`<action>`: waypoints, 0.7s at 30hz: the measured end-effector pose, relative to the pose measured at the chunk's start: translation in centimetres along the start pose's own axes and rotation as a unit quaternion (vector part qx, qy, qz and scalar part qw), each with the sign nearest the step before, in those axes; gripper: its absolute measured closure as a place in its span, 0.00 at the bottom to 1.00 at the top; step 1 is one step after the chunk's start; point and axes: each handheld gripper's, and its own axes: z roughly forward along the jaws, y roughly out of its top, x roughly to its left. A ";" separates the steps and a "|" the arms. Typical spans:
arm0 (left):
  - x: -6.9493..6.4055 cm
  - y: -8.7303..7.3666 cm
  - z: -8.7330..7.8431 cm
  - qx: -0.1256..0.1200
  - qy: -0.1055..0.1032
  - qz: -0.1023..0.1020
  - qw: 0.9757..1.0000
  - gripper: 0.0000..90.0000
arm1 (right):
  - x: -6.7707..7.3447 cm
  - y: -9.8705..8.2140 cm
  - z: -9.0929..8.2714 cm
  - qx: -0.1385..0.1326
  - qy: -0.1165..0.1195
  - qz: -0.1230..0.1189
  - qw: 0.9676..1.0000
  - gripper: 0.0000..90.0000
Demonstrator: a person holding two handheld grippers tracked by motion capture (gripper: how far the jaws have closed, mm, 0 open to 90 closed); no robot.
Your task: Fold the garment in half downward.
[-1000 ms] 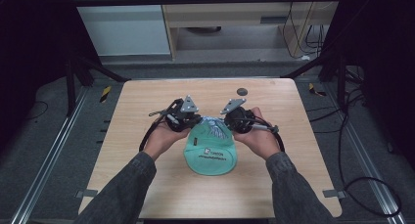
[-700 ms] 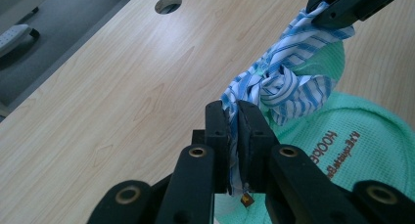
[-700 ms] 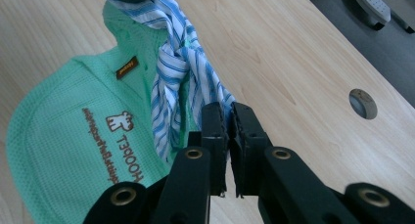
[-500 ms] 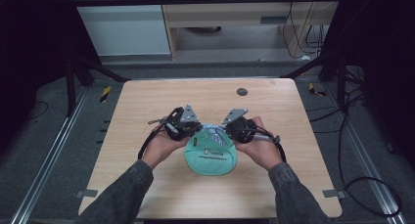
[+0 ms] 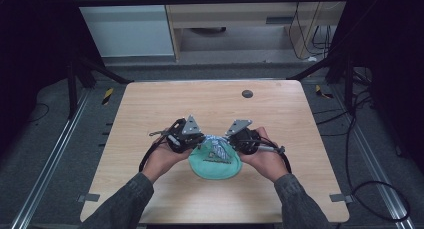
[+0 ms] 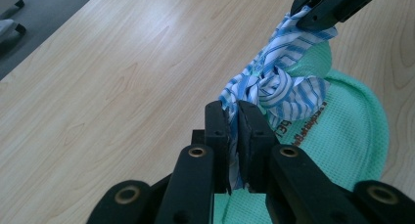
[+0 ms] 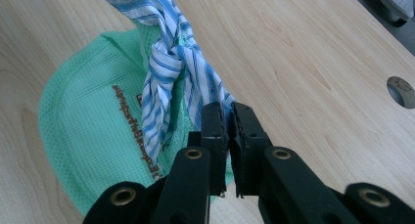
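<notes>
Striped cloth [image 6: 274, 89], blue and white, is what both grippers are clamped on. We see our left gripper [image 6: 234, 117] with its jaws pressed together on one end of that cloth, and in its own view the fabric runs down between the two black jaws. Our right gripper [image 7: 227, 117] is likewise closed on the other end, a thin fold of the stripes pinched between its pads. In the left gripper view the right one's black jaws come in at the top right corner, biting the cloth's far end.

Between the two grips the striped cloth is twisted into a knot, which hangs just above a mint-green mesh cap [image 7: 88, 131]. The cap lies flat on the wooden table [image 5: 210, 104], near the front edge, between our two hands [image 5: 162, 159] in the high view.

Dark printed lettering runs across the cap; the knot covers part of it, and what shows is tilted and too small for us to read beyond what look like the digits "79" in the left gripper view.

A round dark grommet [image 5: 247, 94] sits in the tabletop well beyond the cap. The high view shows the cloth only as a small pale bundle between the grippers.
</notes>
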 end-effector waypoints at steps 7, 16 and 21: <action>-0.5 -0.9 -0.3 0.000 -0.009 -0.003 1.000 0.93 | 0.8 -0.5 0.1 -0.002 0.007 -0.004 1.000 0.94; -1.2 -2.0 -0.4 -0.003 -0.018 -0.012 1.000 0.94 | 1.7 -0.9 0.2 0.000 0.014 -0.011 1.000 0.94; -1.6 -2.6 -0.6 -0.005 -0.022 -0.012 1.000 0.94 | 2.2 -1.1 0.2 0.000 0.020 -0.016 1.000 0.94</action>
